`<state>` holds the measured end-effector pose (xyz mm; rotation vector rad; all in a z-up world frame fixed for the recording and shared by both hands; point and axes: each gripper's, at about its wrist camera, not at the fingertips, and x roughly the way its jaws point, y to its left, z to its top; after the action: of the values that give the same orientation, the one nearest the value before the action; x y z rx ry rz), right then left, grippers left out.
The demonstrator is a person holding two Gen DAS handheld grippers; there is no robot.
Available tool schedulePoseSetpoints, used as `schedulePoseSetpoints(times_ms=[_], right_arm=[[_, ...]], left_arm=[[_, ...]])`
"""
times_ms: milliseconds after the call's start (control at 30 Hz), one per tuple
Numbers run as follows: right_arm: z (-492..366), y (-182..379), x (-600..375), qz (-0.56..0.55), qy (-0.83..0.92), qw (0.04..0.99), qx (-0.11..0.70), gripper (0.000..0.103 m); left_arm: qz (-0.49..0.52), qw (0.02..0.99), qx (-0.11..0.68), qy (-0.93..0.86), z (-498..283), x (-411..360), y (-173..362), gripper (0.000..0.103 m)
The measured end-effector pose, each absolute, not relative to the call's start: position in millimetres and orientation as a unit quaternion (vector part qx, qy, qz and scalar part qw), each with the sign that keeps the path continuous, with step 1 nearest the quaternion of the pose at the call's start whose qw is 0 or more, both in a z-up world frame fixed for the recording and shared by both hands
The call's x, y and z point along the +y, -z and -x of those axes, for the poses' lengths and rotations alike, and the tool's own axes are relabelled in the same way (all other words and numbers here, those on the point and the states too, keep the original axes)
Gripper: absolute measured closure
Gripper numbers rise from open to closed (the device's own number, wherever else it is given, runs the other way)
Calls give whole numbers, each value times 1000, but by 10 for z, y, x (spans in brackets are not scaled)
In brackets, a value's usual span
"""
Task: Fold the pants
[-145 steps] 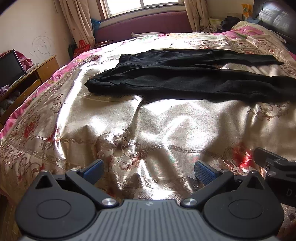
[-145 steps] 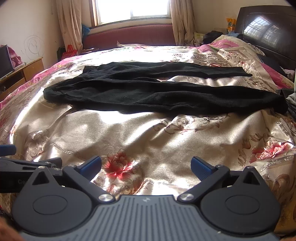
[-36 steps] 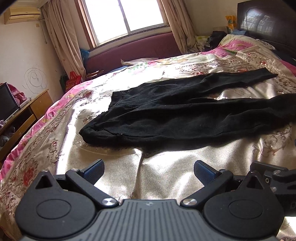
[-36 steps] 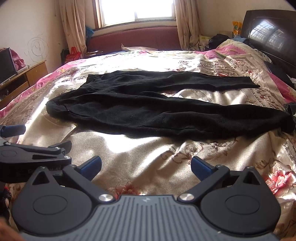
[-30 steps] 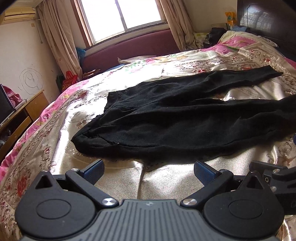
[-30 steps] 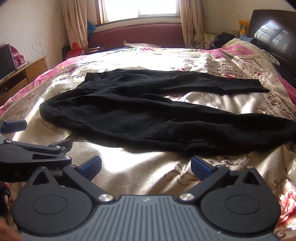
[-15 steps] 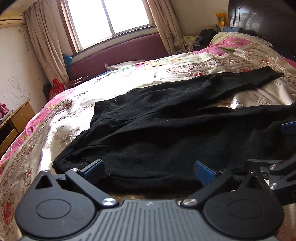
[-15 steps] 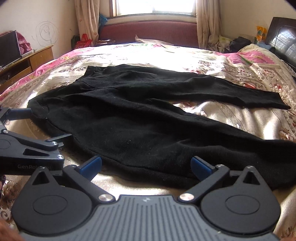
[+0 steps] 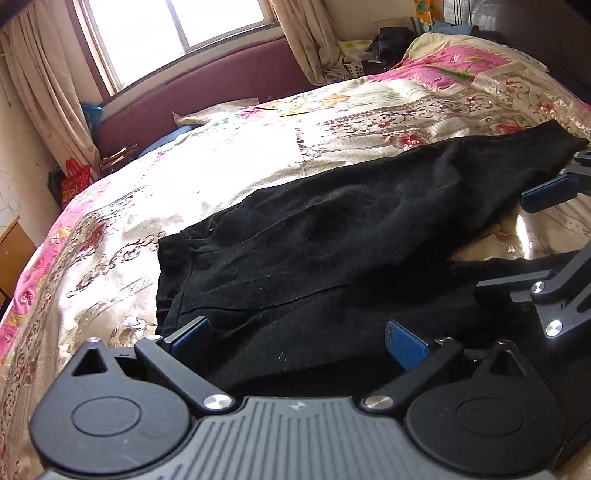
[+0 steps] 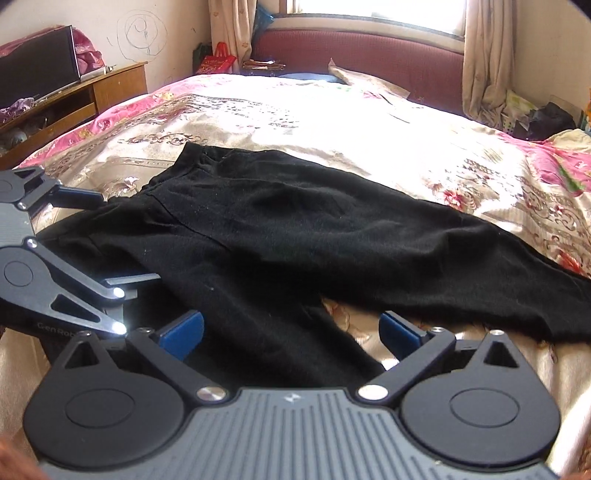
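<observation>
Now black pants (image 9: 332, 258) between both wide-spread tongs (image 9: 297, 338) (image 10: 290, 332).

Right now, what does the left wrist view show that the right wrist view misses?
Only the left wrist view shows the far trouser leg's cuff and the dark wooden headboard. Only the right wrist view shows the wooden side cabinet and the wall scribble. Both show the black knit pants on the floral satin bedspread, and the open left gripper and right gripper.
</observation>
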<state>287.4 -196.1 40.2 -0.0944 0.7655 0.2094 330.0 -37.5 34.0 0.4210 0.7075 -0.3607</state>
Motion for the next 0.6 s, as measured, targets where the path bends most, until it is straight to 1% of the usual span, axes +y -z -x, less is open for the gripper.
schedulePoseSetpoints(times_ms=[100, 200, 300, 367, 533, 600], right_arm=[[-3220, -469, -2030, 68, -116, 918, 373, 3], [-3584, -522, -2077, 90, -115, 913, 381, 3], [-3963, -542, -2107, 105, -112, 907, 392, 8], [-4226, -527, -2118, 119, -112, 902, 400, 13], [-4900, -439, -2147, 158, -119, 887, 417, 17], [-5134, -385, -2175, 174, -131, 877, 429, 19]], left_arm=[[-208, 896, 339, 197, -3559, -387, -368, 0], [-242, 890, 328, 202, -3921, -383, -371, 0], [-270, 881, 330, 203, -4293, -333, -379, 0], [-282, 878, 328, 206, -4535, -266, -408, 3], [-284, 879, 328, 201, -5090, -98, -423, 7], [-292, 872, 337, 201, -5281, -57, -352, 12]])
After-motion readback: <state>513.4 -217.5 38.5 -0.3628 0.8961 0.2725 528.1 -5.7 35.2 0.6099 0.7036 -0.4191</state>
